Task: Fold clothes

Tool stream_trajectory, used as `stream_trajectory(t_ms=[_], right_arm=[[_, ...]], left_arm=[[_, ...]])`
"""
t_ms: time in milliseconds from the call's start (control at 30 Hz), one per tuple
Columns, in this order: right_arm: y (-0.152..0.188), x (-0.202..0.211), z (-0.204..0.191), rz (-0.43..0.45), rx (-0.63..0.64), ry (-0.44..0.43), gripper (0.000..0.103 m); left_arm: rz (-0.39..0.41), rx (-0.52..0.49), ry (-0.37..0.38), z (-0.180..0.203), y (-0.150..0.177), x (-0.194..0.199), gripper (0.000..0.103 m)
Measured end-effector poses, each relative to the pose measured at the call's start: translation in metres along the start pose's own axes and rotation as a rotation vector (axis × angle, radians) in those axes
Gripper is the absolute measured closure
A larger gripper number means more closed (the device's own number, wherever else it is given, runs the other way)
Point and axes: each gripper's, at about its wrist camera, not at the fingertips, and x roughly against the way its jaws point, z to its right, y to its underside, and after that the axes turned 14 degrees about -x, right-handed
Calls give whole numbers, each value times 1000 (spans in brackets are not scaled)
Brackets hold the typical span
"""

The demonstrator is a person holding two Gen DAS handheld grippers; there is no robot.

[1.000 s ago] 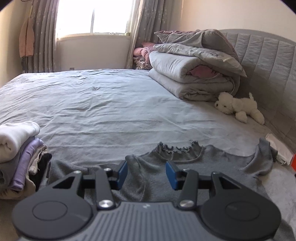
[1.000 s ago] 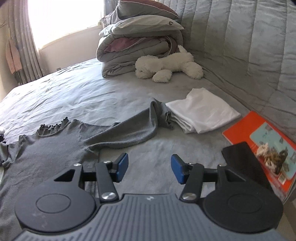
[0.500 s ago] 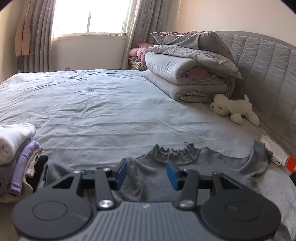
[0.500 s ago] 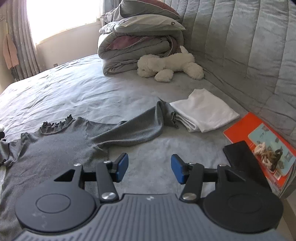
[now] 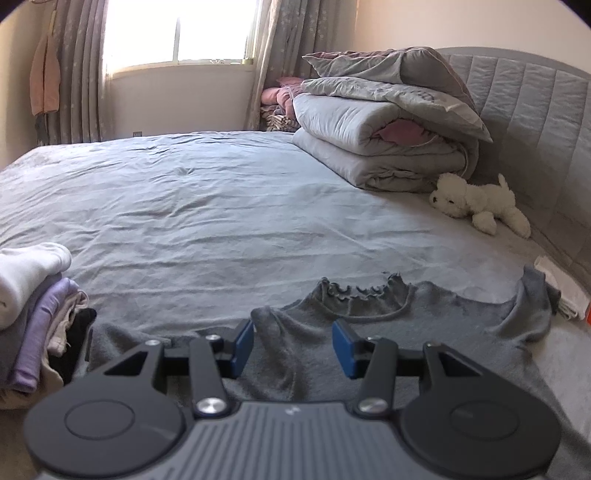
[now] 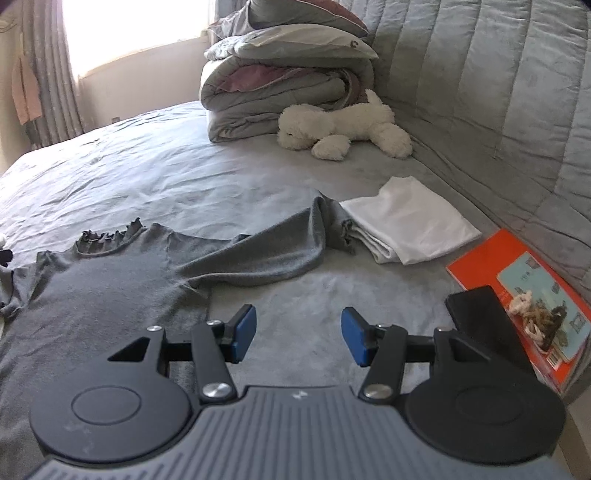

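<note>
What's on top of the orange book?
On the orange book lie a black phone and a picture card with a tangled string thing. The cover beneath them is hidden.

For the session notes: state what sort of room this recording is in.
A bedroom in a home, most likely. A wide bed with a padded headboard fills the view, folded duvets and a plush dog lie on it, and a curtained window stands behind.

Both wrist views low over bed (image 5: 221,206), facing headboard (image 6: 498,92), sharing shirt (image 5: 436,317)
</note>
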Motion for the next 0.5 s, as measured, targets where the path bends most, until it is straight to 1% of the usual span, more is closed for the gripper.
stream_trajectory(t_ms=[133,200,300,400,500], right_arm=[[-10,-3,3,5,2,26,48],[-11,1,7,7,0,24,48],[-9,10,12,18,2,-7,48],[-11,9,19,21,4,-24,48],[-14,-3,27,9,-9,-29,48]], left_arm=[[-15,-15,-16,1,4,-1,55],[-16,-11,-16,3,6,0,55],[-6,-9,-9,6,5,4,55],[5,-29,-20,11,5,6,55],[5,-34,-29,14,8,2,55]])
